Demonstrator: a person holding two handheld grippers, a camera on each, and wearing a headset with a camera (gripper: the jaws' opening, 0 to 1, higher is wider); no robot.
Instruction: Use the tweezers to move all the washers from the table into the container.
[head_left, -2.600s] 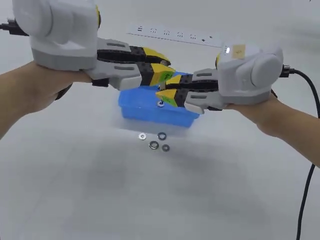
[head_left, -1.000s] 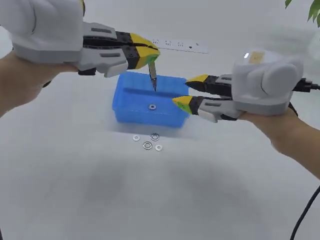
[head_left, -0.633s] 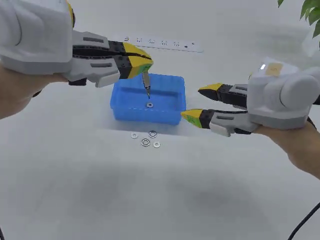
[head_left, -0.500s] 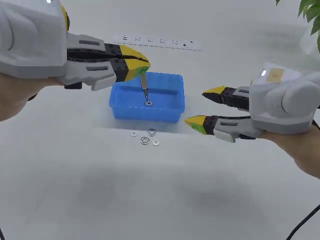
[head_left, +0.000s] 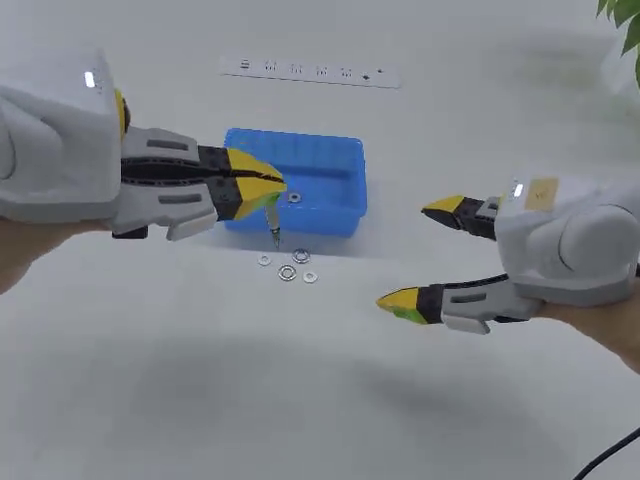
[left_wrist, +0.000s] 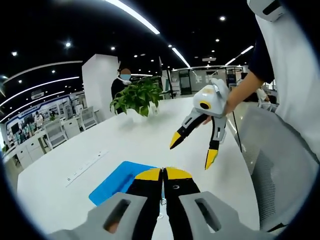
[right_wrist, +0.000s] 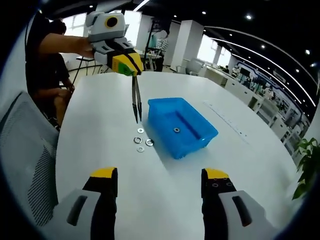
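Steel tweezers (right_wrist: 136, 102) sit half-hidden in the left hand-held gripper (head_left: 273, 190), seemingly empty.

This is a large open-plan office or lab hall. In the left gripper view, long light strips (left_wrist: 135, 17) and small recessed spotlights (left_wrist: 67, 44) cross a dark ceiling. A broad white column (left_wrist: 100, 80) stands at eleven o'clock, and rows of desks with chairs (left_wrist: 55, 132) stand at nine o'clock. A potted plant (left_wrist: 137, 100) sits on the wide white tabletop (head_left: 300, 380), and a white power strip (head_left: 310, 72) lies on it at twelve o'clock in the head view. A grey mesh office chair (left_wrist: 272, 170) stands beside the tabletop at four o'clock. In the right gripper view, more white columns (right_wrist: 192, 42) and workstations (right_wrist: 250, 75) line the hall at one o'clock.
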